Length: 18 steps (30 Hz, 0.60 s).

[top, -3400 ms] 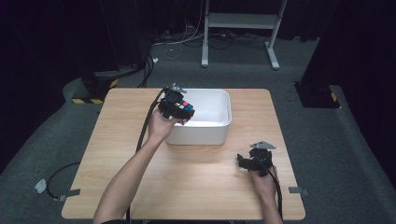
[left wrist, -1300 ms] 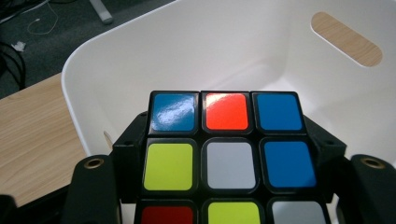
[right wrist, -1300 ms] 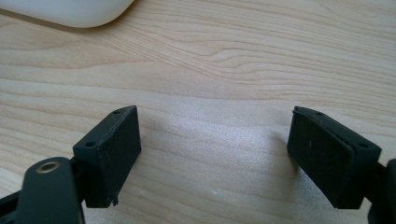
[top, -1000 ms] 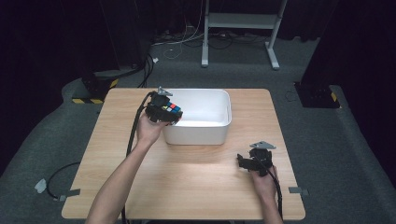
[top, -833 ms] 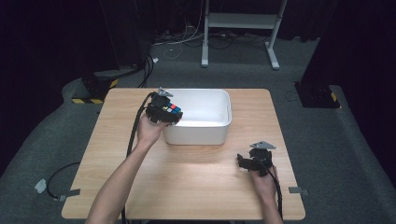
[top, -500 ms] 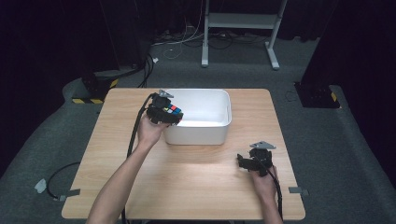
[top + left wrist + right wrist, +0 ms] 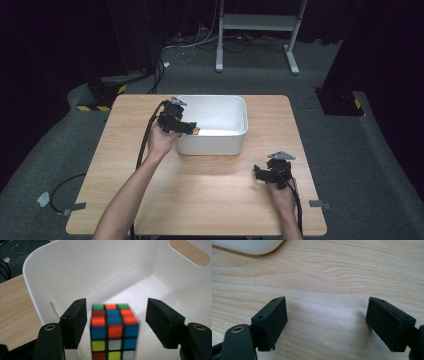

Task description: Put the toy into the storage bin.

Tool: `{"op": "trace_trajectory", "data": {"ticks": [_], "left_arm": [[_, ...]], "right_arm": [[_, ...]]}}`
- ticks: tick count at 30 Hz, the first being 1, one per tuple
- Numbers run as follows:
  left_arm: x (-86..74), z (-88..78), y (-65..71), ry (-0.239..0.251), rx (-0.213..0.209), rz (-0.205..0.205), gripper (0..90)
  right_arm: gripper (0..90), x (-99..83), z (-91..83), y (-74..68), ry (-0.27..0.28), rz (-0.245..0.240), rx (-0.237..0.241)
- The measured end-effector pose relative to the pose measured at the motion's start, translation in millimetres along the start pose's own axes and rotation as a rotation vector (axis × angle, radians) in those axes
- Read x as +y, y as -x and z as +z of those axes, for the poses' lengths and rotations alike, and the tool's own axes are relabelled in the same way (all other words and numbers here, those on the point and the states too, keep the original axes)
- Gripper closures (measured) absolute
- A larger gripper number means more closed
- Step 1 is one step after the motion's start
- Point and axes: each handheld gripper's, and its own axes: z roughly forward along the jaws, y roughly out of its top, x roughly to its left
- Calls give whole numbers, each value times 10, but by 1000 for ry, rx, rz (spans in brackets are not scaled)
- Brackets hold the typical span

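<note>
Over the white bin point(image 7: 87, 270), your left tool point(image 7: 116, 302) stands just clear of the cube point(image 7: 113, 331): release step; next, withdraw upward. Your right tool point(image 7: 327, 300) gapes empty.

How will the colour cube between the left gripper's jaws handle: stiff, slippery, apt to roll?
The cube looks rigid and flat-sided, so it should probably settle on a face rather than roll. Its glossy tiles could slip against the flat pads of the left gripper.

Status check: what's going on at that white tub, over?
Left gripper over tub, jaws clear of cube between them. Right gripper open, over table. Nothing blocking.
</note>
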Motion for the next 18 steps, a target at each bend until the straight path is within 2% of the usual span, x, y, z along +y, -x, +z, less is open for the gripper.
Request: {"op": "trace_trajectory", "data": {"ticks": [7, 18], "left_arm": [[9, -22, 40, 11, -15, 6, 302], [21, -58, 52, 50, -33, -8, 273]], "right_arm": [[174, 0, 0, -1, 0, -1, -1], [174, 0, 0, -1, 0, -1, -1]]}}
